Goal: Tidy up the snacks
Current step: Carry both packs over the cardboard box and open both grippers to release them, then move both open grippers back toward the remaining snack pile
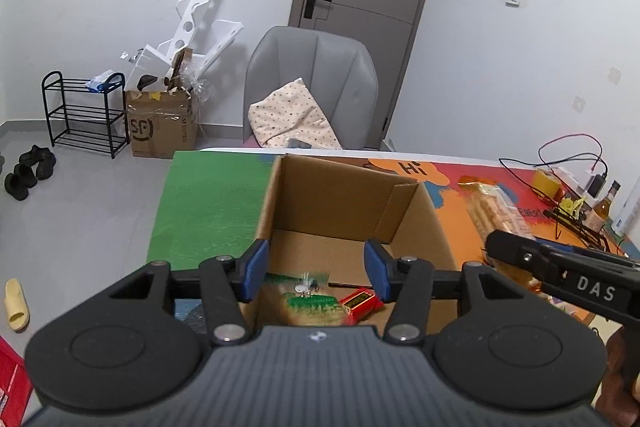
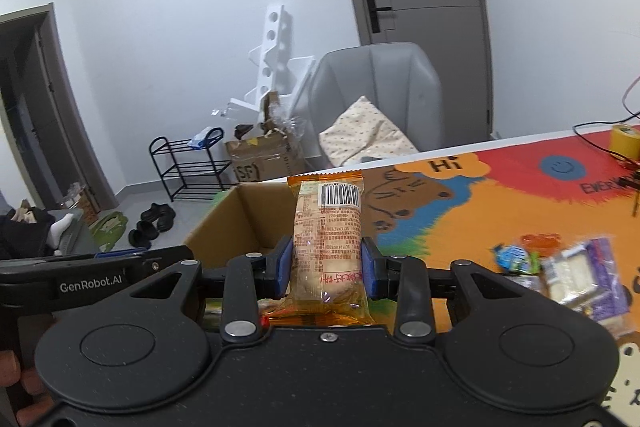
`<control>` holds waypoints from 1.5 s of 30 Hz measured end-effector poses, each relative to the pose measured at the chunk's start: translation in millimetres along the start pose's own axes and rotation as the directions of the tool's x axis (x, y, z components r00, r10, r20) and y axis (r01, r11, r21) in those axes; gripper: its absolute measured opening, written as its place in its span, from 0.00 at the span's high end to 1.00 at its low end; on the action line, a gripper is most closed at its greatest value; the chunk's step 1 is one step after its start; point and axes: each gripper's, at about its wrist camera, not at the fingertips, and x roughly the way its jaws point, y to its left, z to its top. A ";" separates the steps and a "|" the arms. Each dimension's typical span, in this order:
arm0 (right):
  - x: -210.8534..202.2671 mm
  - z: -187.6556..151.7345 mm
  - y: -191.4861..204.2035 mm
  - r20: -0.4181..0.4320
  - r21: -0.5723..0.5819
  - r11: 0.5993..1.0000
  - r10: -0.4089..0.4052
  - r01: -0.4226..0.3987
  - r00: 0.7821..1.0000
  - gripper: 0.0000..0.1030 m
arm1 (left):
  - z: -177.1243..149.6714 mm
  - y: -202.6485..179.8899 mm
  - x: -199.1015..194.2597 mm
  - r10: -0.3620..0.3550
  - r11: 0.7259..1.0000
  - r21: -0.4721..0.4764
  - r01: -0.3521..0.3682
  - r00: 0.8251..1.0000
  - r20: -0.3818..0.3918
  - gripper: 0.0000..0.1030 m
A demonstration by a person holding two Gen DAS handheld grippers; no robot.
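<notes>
R gripper pinches a pack at its lower middle, centre of the right wrist frame; clear crinkly film w/ orange ends, pale stacked biscuits inside. Prob. light, slick wrap, contents brittle, so grip across the flat sides mid-body, not the crimped ends, w/ gentle squeeze. Box sits just behind-left: stiff brown cardboard, open top. L gripper at frame centre, jaws spread, nothing between, over the box w/ a green pack and red pack inside. More snacks lower right on the mat.
</notes>
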 end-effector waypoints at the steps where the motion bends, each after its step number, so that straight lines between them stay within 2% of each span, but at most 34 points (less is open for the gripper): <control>1: 1.1 0.7 2.8 -0.001 -0.002 1.000 0.006 -0.006 1.000 0.68 | 0.3 2.0 -1.8 0.000 1.000 -0.004 0.000 1.000 0.001 0.49; 5: 2.8 2.8 11.3 -0.013 0.002 0.999 0.044 -0.044 0.999 0.66 | 0.9 10.2 -9.5 0.007 1.000 -0.020 -0.007 1.000 0.008 0.45; 6: 3.0 2.8 12.6 -0.018 0.003 0.999 0.050 -0.050 0.999 0.58 | 1.1 11.9 -11.0 0.008 1.000 -0.026 -0.008 1.000 0.010 0.43; 7: 1.5 2.0 13.1 -0.017 -0.002 0.999 0.047 -0.047 0.999 0.51 | 0.9 13.4 -12.8 0.010 0.999 -0.031 -0.009 1.000 0.011 0.41; 11: -6.1 -2.1 8.8 -0.011 -0.002 0.999 0.032 -0.032 0.999 0.49 | -0.2 14.0 -17.9 0.011 0.999 -0.037 -0.011 1.000 0.016 0.30; 15: -16.4 -5.2 -0.8 0.001 0.011 1.000 0.002 -0.002 1.000 0.41 | -2.6 9.5 -19.3 0.010 1.000 -0.028 -0.010 1.000 0.015 0.21; 19: -30.7 -8.7 -13.1 0.026 0.027 0.999 -0.025 0.024 0.999 0.27 | -6.3 2.0 -19.9 -0.004 1.000 -0.020 0.004 1.000 0.006 0.19; 27: -57.1 -21.3 -44.6 0.038 0.076 0.994 -0.088 0.085 0.995 0.16 | -12.9 -18.1 -22.8 -0.028 1.000 -0.001 0.028 1.000 -0.006 0.14; 30: -67.2 -27.1 -57.7 0.037 0.088 0.990 -0.116 0.113 0.993 0.08 | -17.0 -28.6 -21.7 -0.040 0.999 0.005 0.040 0.999 -0.015 0.13; 39: -90.2 -41.7 -91.7 0.024 0.142 0.979 -0.153 0.148 0.988 0.01 | -28.1 -64.4 -17.1 -0.067 0.996 0.048 0.069 0.997 -0.049 0.11; 45: -101.3 -47.1 -106.0 0.015 0.167 0.973 -0.164 0.159 0.986 0.00 | -31.8 -84.4 -18.4 -0.100 0.993 0.066 0.103 0.994 -0.053 0.11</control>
